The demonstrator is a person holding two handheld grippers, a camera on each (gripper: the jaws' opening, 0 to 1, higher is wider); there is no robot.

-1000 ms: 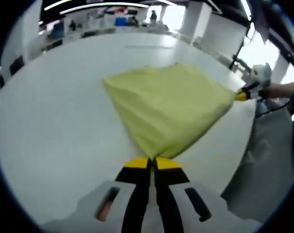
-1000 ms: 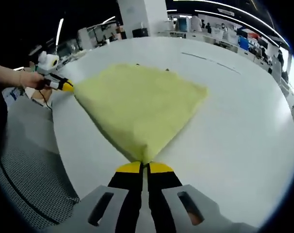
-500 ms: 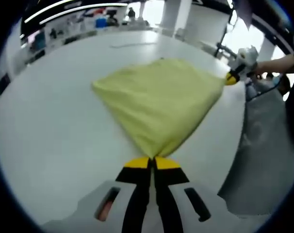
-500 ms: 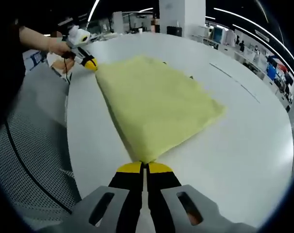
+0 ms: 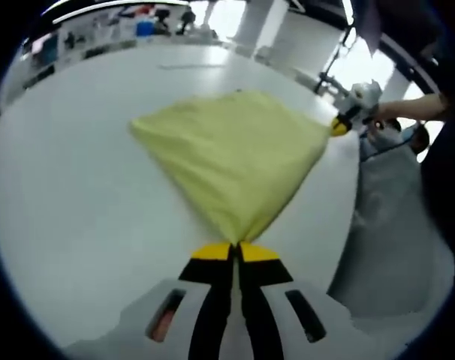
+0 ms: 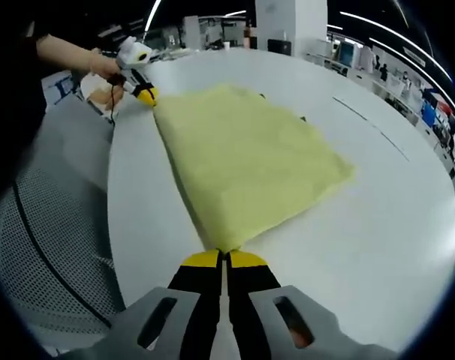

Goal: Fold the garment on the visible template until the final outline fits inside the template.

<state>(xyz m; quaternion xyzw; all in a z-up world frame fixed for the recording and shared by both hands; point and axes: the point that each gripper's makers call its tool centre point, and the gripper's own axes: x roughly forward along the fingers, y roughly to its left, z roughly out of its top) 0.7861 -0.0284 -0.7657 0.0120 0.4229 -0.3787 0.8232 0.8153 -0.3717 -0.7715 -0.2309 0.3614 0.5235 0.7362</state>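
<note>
The left gripper (image 5: 235, 251) has its two jaws squeezed tight on one corner of the yellow garment (image 5: 231, 154), right at the near tip of the cloth. It pinches there bc a corner is the easiest bit to pull w/o bunching the rest. The garment is spread over the white worktop (image 5: 70, 195) and looks pulled flat btwn the two corners being held, prob so it can be laid smooth before a fold. A thin dark line (image 6: 374, 124) is drawn on the worktop past the far edge; it may be part of the template, but I can't tell for sure. The cloth lies near the worktop's edge, close to the person. Over on the right side, the right gripper (image 6: 226, 259) is also clamped on a corner, the one next along the near edge. A hand (image 6: 100, 66) holds the other tool there.
</note>
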